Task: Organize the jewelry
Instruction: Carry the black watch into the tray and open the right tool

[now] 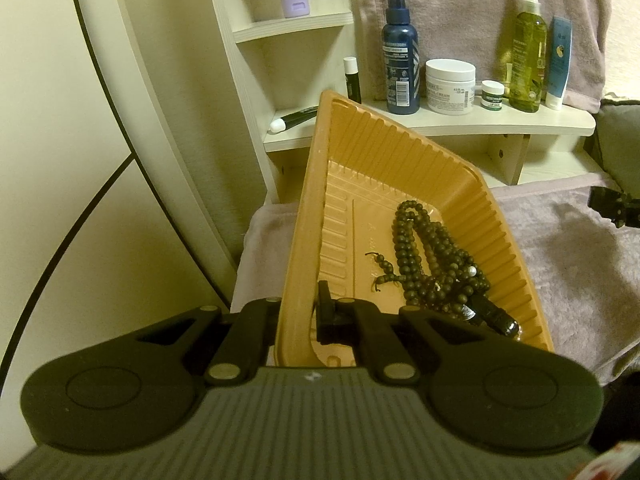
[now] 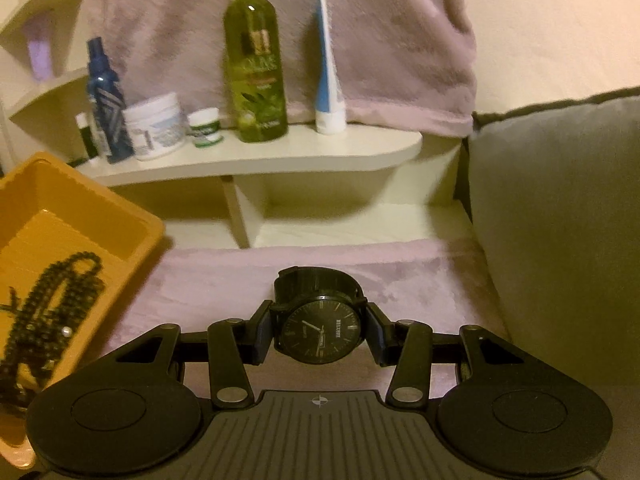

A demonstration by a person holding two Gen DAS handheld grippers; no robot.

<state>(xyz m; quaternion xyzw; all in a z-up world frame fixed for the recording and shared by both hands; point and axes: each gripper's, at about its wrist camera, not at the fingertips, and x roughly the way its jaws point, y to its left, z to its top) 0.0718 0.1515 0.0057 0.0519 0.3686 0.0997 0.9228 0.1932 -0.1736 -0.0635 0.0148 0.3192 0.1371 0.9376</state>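
Left wrist view first: the left gripper (image 1: 298,312) is clenched on the near wall of the orange tray (image 1: 400,144), one finger outside and one inside, tipping the tray up off the pink blanket (image 1: 568,248). A dark bead necklace (image 1: 436,264) lies heaped toward the tray's 4 o'clock corner. To do this step well, I judge the tray should be kept steady and tilted toward the incoming hand, leaving the bare floor at 9 o'clock free. Right wrist view: the right gripper (image 2: 319,334) grasps a black watch (image 2: 319,334) by the sides of its case, jaws about half closed, dial facing the camera and the strap looping behind. From here the tray sits at 9 o'clock, so the watch should travel leftward over the rim before release.
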